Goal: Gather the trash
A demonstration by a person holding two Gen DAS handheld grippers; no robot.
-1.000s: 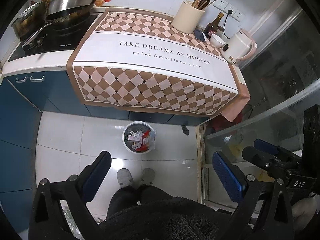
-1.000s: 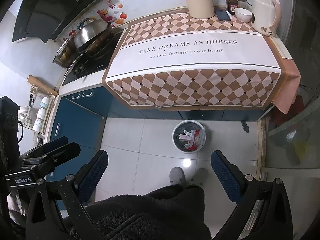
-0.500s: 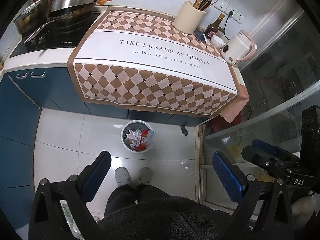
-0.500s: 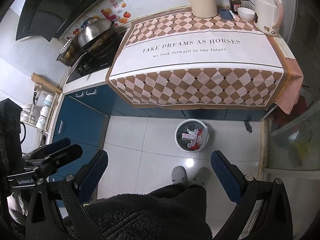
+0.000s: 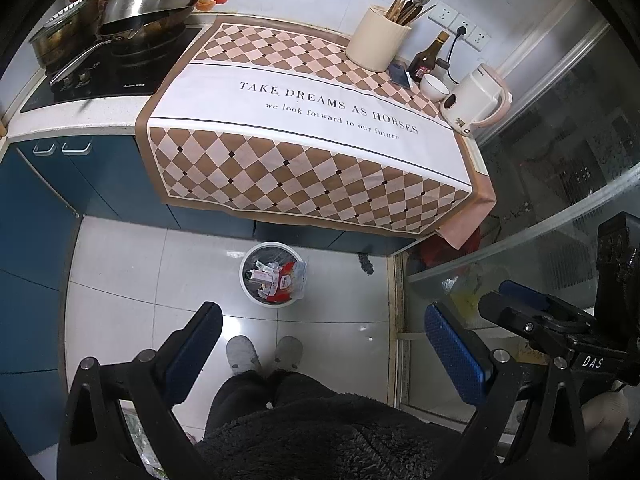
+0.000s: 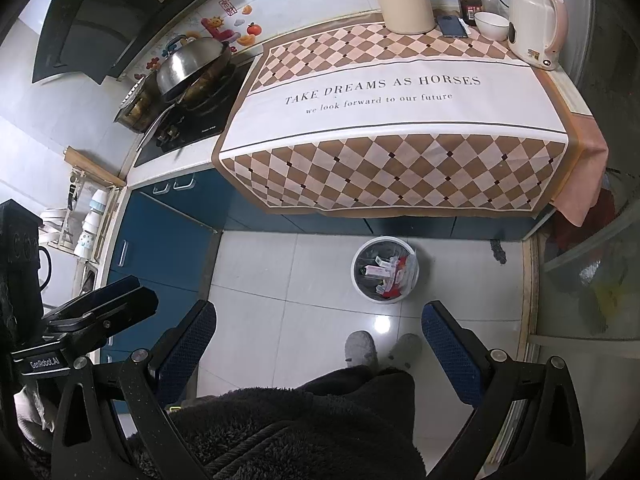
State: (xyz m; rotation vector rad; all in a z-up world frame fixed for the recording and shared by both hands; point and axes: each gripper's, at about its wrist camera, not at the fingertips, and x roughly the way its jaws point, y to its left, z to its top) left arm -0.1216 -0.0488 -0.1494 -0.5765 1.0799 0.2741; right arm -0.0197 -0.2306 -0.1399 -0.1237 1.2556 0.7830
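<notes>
Upright trash bin [image 5: 273, 273] (mouth upward), long axis vertical

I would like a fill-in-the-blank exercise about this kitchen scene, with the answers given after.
1. The round white trash bin stands on the tiled ____.
2. Both the left claw and the right claw are ____ and hold nothing.
3. The white electric kettle stands on the checkered ____.
4. The cream utensil holder stands ____.

Answers: floor; open; cloth; upright

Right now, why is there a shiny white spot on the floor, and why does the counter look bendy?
Right wrist view: a light's glare on the glossy floor tiles, near the slippers. Both views: the fisheye lens bows the tablecloth edges; nothing is actually bent.
</notes>
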